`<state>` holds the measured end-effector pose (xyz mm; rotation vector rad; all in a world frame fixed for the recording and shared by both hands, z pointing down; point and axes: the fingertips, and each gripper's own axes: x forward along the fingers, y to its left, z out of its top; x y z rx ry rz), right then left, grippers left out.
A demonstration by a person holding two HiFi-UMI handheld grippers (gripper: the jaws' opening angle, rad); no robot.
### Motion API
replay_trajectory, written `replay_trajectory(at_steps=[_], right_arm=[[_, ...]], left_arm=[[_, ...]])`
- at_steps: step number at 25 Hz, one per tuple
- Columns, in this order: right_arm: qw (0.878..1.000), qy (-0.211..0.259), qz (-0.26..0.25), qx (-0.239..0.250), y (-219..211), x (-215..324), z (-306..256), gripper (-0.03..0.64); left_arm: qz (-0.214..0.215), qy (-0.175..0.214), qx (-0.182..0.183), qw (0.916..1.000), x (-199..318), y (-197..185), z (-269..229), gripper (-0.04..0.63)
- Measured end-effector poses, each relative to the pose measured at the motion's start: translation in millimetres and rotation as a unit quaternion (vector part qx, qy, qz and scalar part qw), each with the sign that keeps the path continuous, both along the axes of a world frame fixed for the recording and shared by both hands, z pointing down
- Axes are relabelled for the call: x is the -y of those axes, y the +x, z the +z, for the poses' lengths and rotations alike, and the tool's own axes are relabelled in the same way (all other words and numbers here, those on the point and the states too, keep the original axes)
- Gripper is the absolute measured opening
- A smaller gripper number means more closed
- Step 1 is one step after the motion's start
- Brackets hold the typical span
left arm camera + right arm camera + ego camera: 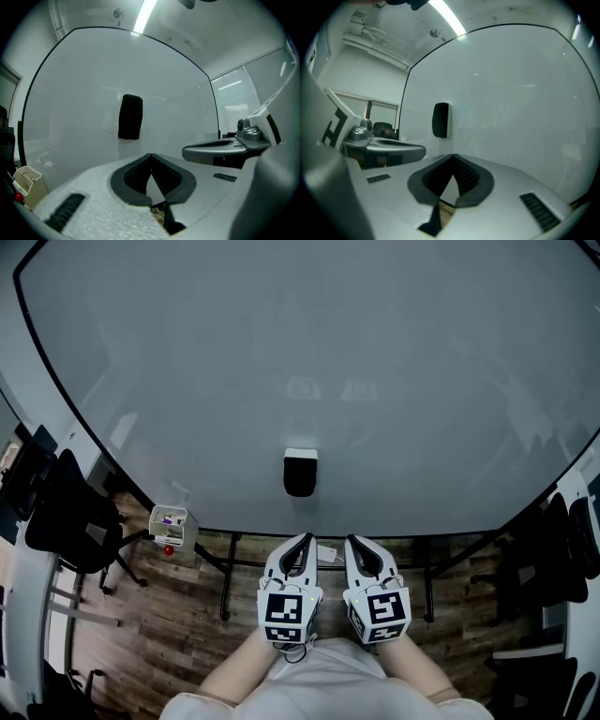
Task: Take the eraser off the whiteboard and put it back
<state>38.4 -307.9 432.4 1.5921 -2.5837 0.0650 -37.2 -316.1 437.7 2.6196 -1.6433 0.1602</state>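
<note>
A black eraser (300,472) sticks upright on the large whiteboard (309,362), near the middle of its lower part. Both grippers are held side by side in front of the board, below the eraser and apart from it. My left gripper (299,542) is shut with nothing in it, and so is my right gripper (353,542). In the left gripper view the eraser (130,117) stands above and slightly left of the closed tips (150,156). The right gripper view has the eraser (440,120) above and just left of its closed tips (453,157).
A small white box (170,522) with markers hangs at the board's lower left, also in the left gripper view (28,180). Black office chairs stand at the left (66,517) and right (553,549). The board's black stand legs (225,577) rest on a wooden floor.
</note>
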Motion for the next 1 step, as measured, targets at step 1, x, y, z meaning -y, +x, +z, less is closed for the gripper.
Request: replay_trajectory(at_steps=[1], right_arm=[[1.000,0.000,0.001,-0.001,0.2,-0.9,0.2,0.026]], left_arm=[[0.002,0.000,0.000,1.0000,-1.0,0.8,0.2,0.017]])
